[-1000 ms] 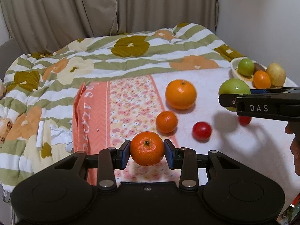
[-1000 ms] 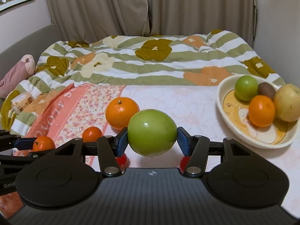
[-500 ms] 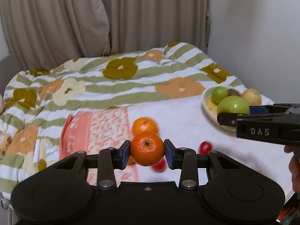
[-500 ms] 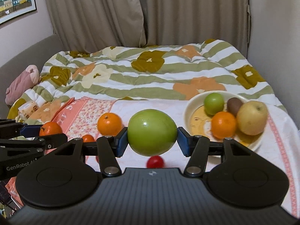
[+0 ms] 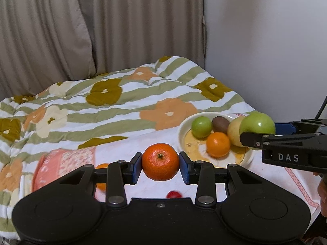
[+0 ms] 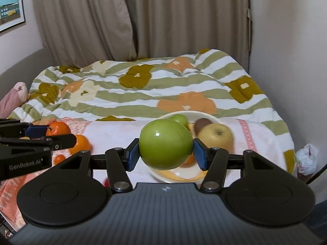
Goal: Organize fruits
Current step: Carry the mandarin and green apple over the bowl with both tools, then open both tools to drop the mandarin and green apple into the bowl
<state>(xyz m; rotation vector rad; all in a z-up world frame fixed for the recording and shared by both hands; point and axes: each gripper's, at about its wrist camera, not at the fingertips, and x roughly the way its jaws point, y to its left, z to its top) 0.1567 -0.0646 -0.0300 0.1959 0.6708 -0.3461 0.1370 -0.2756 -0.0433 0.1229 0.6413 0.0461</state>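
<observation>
My left gripper (image 5: 160, 162) is shut on a mandarin (image 5: 160, 161) and holds it in the air, left of the white fruit bowl (image 5: 184, 125). My right gripper (image 6: 166, 145) is shut on a large green apple (image 6: 166, 144), held above the bowl's near side (image 6: 161, 175). The bowl holds a small green apple (image 5: 201, 123), a kiwi (image 5: 220, 124), a yellow apple (image 6: 216, 135) and an orange (image 5: 217, 144). The right gripper with its apple (image 5: 258, 122) also shows at the right of the left wrist view.
Loose fruit lies on the cloth left of the bowl: an orange (image 6: 80, 144), a small mandarin (image 6: 59, 159) and a red tomato (image 5: 173, 194). A flowered quilt (image 6: 143, 89) covers the bed behind. A wall stands at the right, curtains at the back.
Both grippers have risen and moved right toward the bowl, each keeping its fruit. The green apple now hangs over the bowl; the loose fruit has dropped low and left in view.
</observation>
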